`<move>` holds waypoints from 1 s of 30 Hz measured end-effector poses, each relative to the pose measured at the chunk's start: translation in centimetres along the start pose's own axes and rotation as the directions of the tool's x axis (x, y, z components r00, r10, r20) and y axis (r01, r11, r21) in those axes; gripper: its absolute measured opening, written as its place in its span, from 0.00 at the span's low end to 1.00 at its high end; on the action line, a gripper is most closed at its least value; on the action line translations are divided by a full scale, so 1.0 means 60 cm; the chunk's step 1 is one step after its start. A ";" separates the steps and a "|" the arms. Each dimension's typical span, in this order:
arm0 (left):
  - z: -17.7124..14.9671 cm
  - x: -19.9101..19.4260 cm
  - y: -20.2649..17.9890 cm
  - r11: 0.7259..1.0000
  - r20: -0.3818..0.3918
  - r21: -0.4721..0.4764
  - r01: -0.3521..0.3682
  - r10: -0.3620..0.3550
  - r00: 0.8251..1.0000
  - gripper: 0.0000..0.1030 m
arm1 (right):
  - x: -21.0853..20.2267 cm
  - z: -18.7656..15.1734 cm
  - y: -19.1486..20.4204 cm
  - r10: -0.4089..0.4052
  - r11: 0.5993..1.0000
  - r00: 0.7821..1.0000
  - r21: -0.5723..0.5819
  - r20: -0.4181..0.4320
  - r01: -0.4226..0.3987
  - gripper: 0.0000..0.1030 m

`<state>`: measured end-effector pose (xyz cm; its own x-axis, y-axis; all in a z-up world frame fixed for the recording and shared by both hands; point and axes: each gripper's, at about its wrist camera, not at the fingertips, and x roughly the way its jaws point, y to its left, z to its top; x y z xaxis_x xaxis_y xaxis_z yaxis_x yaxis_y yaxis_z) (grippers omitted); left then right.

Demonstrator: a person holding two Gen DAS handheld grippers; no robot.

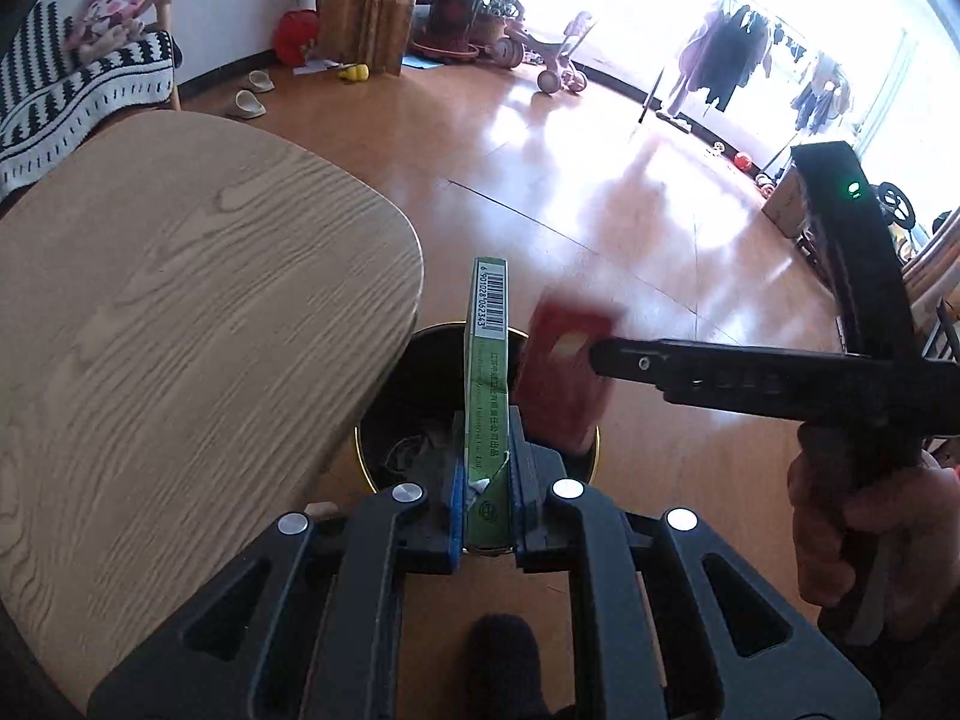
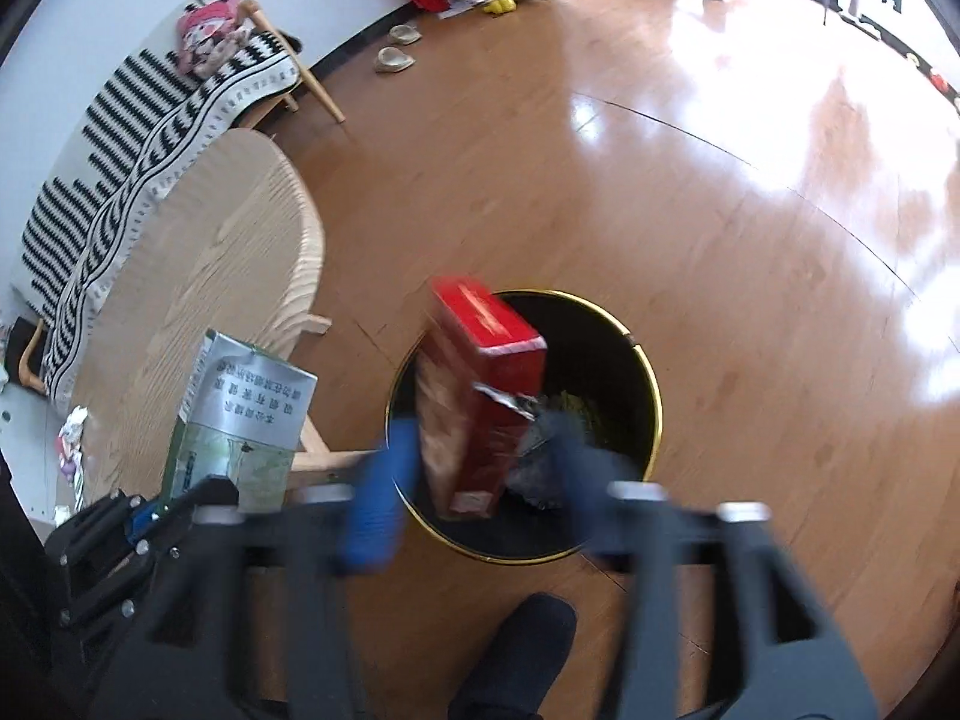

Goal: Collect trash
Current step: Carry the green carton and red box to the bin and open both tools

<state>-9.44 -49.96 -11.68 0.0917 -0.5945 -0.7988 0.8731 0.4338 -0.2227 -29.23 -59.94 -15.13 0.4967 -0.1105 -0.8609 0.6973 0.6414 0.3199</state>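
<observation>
Two packs: left gripper pinches green pack; red pack (blurred) between spread right gripper.

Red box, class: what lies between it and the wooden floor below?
The black trash bin: its open mouth sits under the red box, seen in the right wrist view.
</observation>
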 end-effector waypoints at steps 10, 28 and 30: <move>0.010 0.052 -0.026 0.999 -0.010 0.033 0.024 -0.024 1.000 0.11 | -0.019 0.008 -0.036 0.014 0.997 0.999 0.076 0.033 -0.016 0.74; -0.021 -0.162 0.125 0.986 0.153 -0.093 -0.136 0.149 0.977 0.84 | -0.055 0.008 0.179 0.081 0.987 0.989 -0.151 0.124 -0.062 0.82; -0.041 -0.216 0.184 0.966 0.175 -0.148 -0.211 0.235 0.956 0.85 | -0.048 -0.003 0.245 0.109 0.973 0.988 -0.216 0.107 -0.084 0.82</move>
<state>-2.15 -35.80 -5.18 0.3766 -0.5849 -0.7184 0.7538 0.6442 -0.1294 -20.52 -50.06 -8.05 0.6222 -0.1202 -0.7736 0.5250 0.7971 0.2983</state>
